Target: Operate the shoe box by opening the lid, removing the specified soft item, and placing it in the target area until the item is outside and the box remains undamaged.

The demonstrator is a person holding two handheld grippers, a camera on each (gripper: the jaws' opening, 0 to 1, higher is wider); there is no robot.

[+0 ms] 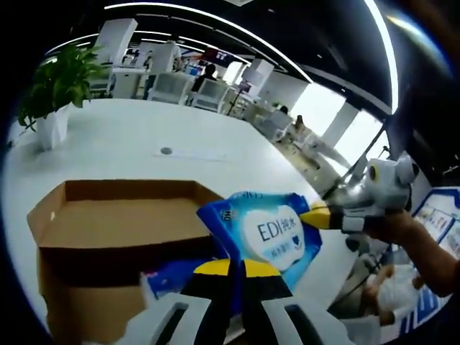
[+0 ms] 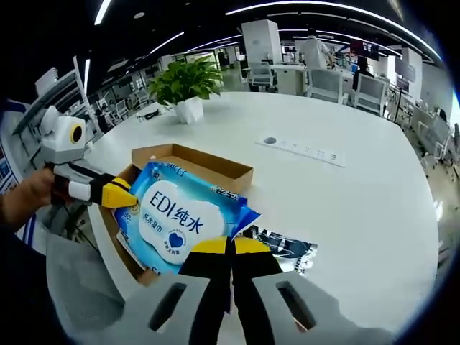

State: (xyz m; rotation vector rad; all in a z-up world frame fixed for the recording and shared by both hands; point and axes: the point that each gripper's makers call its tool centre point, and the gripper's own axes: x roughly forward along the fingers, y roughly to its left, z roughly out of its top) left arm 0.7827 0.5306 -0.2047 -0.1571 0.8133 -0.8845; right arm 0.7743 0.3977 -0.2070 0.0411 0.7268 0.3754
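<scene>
Both grippers have hold of the same blue wet-wipe pack (image 1: 269, 231), which is lifted above the open cardboard box (image 1: 108, 237) on the white table (image 1: 144, 144). In the left gripper view the left gripper (image 1: 237, 269) has its yellow-tipped jaws pressed together on the pack's lower edge, with no gap between the tips, while the right gripper (image 1: 323, 217) reaches in from the right, held by a hand (image 1: 392, 226), and pinches the pack's far side with its own yellow tip. The pack hangs tilted over the right-hand end of the box, its white label with blue lettering facing the camera. Inside the box, below the pack, lies another blue-and-white packet (image 1: 169, 277). In the right gripper view the right gripper (image 2: 231, 248) is likewise closed tight on the pack (image 2: 176, 215), and the left gripper (image 2: 118, 192) grips the opposite end from the left. From here the box (image 2: 201, 162) sits under and behind the pack with its flaps folded open, and a dark printed packet (image 2: 284, 248) lies on the table (image 2: 345, 201) just beside the box. A potted green plant (image 2: 185, 85) in a white pot stands further back on the table, well apart from the box, with office desks and chairs behind it.
</scene>
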